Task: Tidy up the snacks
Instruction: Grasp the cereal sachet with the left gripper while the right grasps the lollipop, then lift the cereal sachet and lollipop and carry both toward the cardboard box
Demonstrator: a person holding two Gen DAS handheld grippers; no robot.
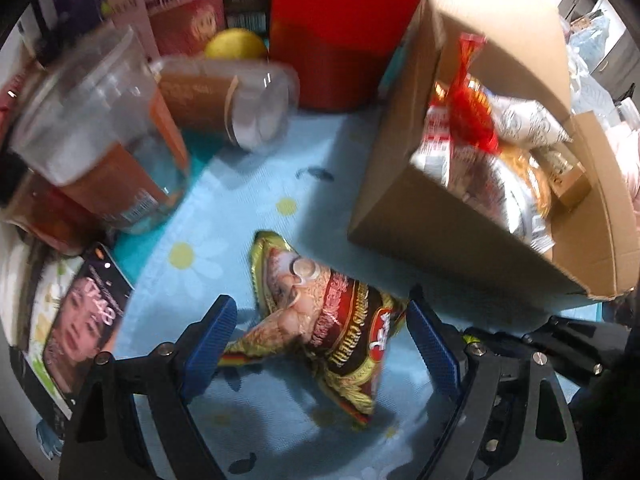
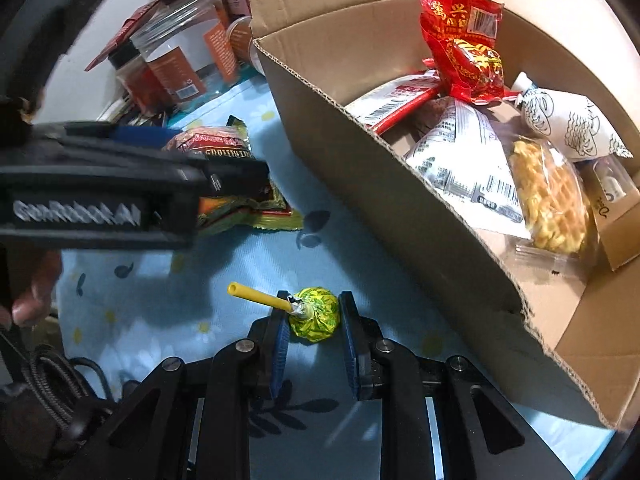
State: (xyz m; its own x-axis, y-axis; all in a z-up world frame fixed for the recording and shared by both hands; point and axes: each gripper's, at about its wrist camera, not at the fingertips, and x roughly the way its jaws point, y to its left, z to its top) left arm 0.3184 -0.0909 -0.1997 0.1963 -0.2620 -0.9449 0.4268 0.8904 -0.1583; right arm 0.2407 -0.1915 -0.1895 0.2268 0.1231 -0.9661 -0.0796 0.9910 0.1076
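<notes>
A gold and dark red cereal packet lies on the blue flowered cloth between the fingers of my left gripper, which is open around it; the pads stand apart from the packet's sides. The packet also shows in the right wrist view, partly hidden by the left gripper's body. My right gripper is shut on a yellow-green wrapped lollipop with a yellow stick, low over the cloth. An open cardboard box with several snack packets inside stands to the right.
Clear plastic jars with orange labels, one on its side, stand at the left. A tall red container, a yellow fruit and boxes stand behind. A printed card with a face lies at the left edge.
</notes>
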